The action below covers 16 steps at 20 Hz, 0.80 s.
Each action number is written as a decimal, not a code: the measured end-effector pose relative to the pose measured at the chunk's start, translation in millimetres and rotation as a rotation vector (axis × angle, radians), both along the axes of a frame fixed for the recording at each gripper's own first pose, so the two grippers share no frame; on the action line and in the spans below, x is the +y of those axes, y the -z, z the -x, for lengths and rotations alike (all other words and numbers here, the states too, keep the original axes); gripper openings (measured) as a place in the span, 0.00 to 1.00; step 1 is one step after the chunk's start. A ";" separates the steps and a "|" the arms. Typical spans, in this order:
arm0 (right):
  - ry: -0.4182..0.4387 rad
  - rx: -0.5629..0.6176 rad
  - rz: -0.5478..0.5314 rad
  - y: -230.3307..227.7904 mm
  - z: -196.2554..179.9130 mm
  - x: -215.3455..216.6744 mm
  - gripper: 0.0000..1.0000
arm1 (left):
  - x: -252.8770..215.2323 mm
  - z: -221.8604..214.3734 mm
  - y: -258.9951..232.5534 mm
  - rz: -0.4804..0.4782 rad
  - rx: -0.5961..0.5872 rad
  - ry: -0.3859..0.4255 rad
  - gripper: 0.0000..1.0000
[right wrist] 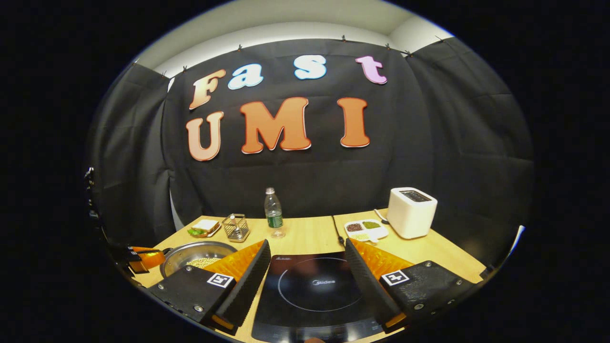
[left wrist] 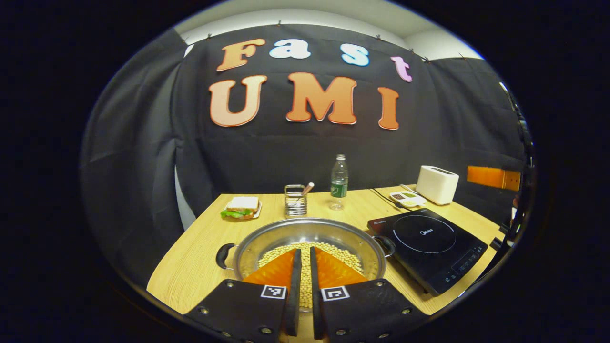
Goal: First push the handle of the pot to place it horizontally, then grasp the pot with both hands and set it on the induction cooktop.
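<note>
Light: even, bright, from overhead.
Shadows: soft and short on the table (left wrist: pixel 200 252).
Glare: faint sheen on the pot (left wrist: pixel 305 233) wall and cooktop (right wrist: pixel 314 286) glass.
Distortion: strong fisheye bending toward the edges.
Focus: sharp centre, softer rim.

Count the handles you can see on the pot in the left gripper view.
2. One handle sticks out from the pot rim on the image's left; the other handle is on the right rim, next to the induction cooktop. None seems hidden.
</note>
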State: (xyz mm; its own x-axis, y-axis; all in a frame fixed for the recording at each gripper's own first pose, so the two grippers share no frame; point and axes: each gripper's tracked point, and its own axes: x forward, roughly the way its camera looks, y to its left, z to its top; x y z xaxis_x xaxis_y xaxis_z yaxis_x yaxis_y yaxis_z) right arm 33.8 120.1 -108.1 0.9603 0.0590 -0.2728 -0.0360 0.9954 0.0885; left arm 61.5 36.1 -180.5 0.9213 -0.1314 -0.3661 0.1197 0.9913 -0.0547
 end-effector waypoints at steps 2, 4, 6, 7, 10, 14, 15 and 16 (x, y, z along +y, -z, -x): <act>-0.043 0.027 -0.002 12.3 -3.9 32.0 0.97 | 34.4 -4.6 1.2 0.026 -0.004 -0.055 0.43; -0.068 0.065 0.007 31.1 -9.0 55.1 0.97 | 60.2 -9.3 14.0 0.029 0.006 -0.085 0.67; -0.081 0.107 0.021 49.7 -14.9 72.2 0.97 | 76.6 -14.1 28.3 0.037 0.030 -0.098 0.76; -0.085 0.131 0.029 58.8 -17.4 80.0 0.97 | 84.5 -16.8 34.8 0.044 0.042 -0.104 0.76; -0.090 0.199 0.058 86.8 -25.0 96.6 0.98 | 90.4 -26.2 58.4 0.053 0.082 -0.072 0.89; -0.096 0.280 0.103 120.7 -33.1 110.8 0.98 | 108.1 -47.4 82.0 0.034 0.125 -0.085 0.89; -0.093 0.289 0.110 125.6 -36.1 112.2 0.98 | 107.5 -50.3 86.7 0.040 0.140 -0.076 0.89; -0.093 0.301 0.116 131.8 -38.5 114.2 0.98 | 105.9 -53.0 90.1 0.048 0.152 -0.065 0.89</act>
State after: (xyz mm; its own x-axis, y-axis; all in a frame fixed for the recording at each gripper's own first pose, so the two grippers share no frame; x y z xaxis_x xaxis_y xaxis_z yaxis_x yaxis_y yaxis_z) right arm 72.2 234.3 -239.9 0.8277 0.0944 -0.5532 -0.1166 0.9932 -0.0049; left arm 114.5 142.0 -270.6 0.8630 -0.0943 -0.4963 0.0424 0.9925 -0.1149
